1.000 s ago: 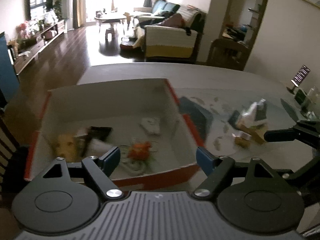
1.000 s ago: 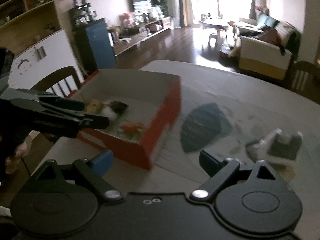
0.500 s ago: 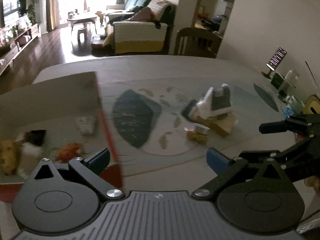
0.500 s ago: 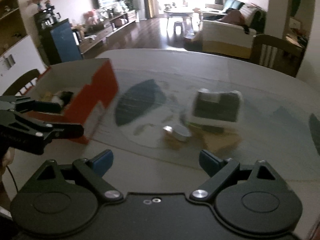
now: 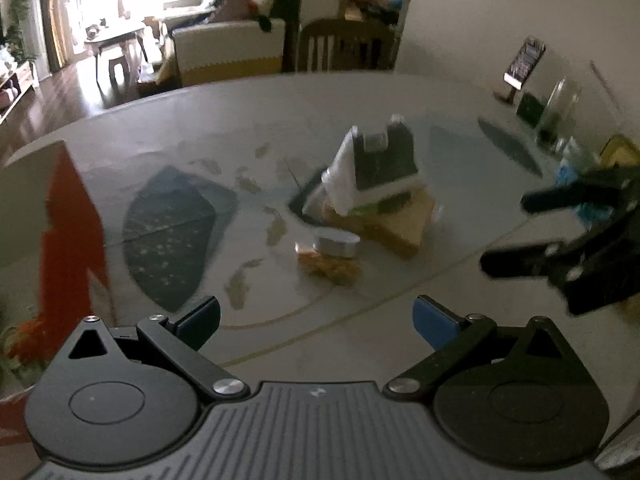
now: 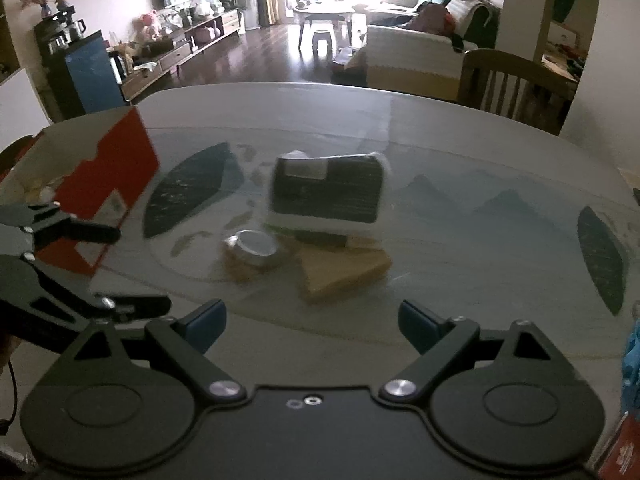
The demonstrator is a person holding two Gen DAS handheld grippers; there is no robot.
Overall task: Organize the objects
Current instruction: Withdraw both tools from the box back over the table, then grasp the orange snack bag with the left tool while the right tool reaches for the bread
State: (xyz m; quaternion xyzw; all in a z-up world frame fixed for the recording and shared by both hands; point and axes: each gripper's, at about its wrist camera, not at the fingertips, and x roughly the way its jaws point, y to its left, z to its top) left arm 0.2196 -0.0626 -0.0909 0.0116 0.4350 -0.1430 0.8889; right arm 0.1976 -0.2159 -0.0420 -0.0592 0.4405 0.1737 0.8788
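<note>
Hovering with both tools wide open, left tool point(image 5: 316, 318) and right tool point(image 6: 312, 322), near the small, hard, likely slippery round silver tin point(image 6: 256, 245), probably best pinched by its sides.

You had one red box point(image 6: 105, 184) at the table's left edge and one small pile mid-table — one black-and-white packet point(image 6: 326, 194), one tan block point(image 6: 344, 272) under it, one round metal tin point(image 6: 256, 245). Two grippers — left point(image 5: 316, 320), right point(image 6: 312, 322) — both spread wide.
</note>
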